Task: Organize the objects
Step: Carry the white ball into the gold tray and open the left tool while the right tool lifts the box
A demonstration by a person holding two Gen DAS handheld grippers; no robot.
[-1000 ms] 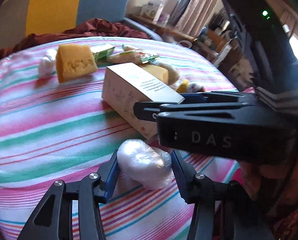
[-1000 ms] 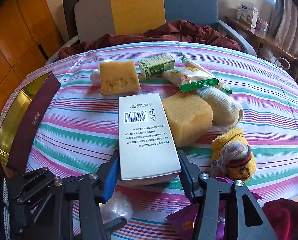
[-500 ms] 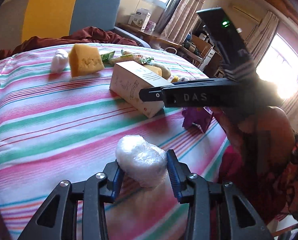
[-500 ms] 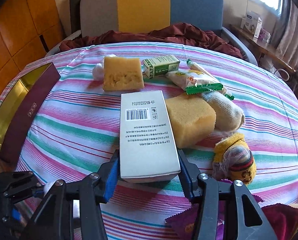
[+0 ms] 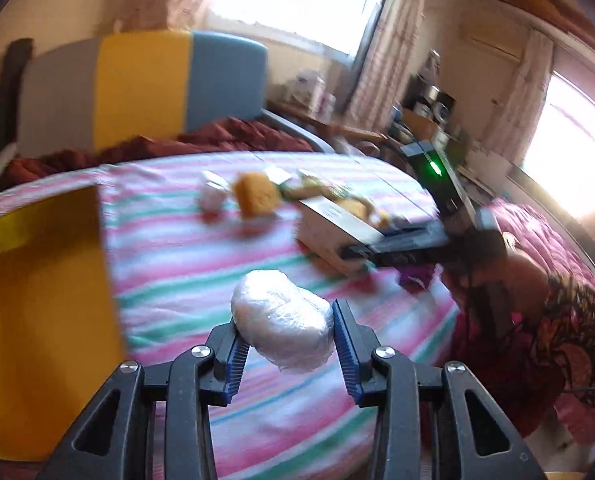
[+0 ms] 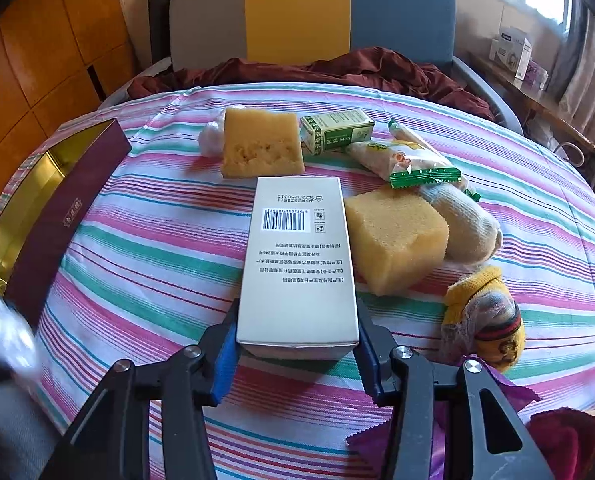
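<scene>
While our left gripper point(image 5: 284, 338) grips the plastic-wrapped white bundle point(image 5: 283, 322), both pads pressed into its sides, jaws narrow, the bundle hangs clear above the striped tablecloth point(image 5: 169, 264). Our left jaws closed in during the last second and then held on the bundle. Left of that gripper we see the gold-lined box point(image 5: 37, 320), open. Ahead and right of it sits the white carton point(image 5: 329, 228), with our right gripper at its near end.

From the right wrist view, our right gripper point(image 6: 297, 346) has the white carton point(image 6: 299, 268) between its blue pads point(image 6: 224, 364), both touching the near end; jaws have just been closing on it. The carton lies flat on the cloth, running straight ahead from the fingers. Just right of it we have a yellow sponge block point(image 6: 395, 236), touching or nearly so, and a knit sock point(image 6: 463, 224) beyond. Ahead: second sponge point(image 6: 261, 148), green pack point(image 6: 337, 131), snack packet point(image 6: 409, 162). Far left: the maroon-walled box point(image 6: 57, 216).
</scene>
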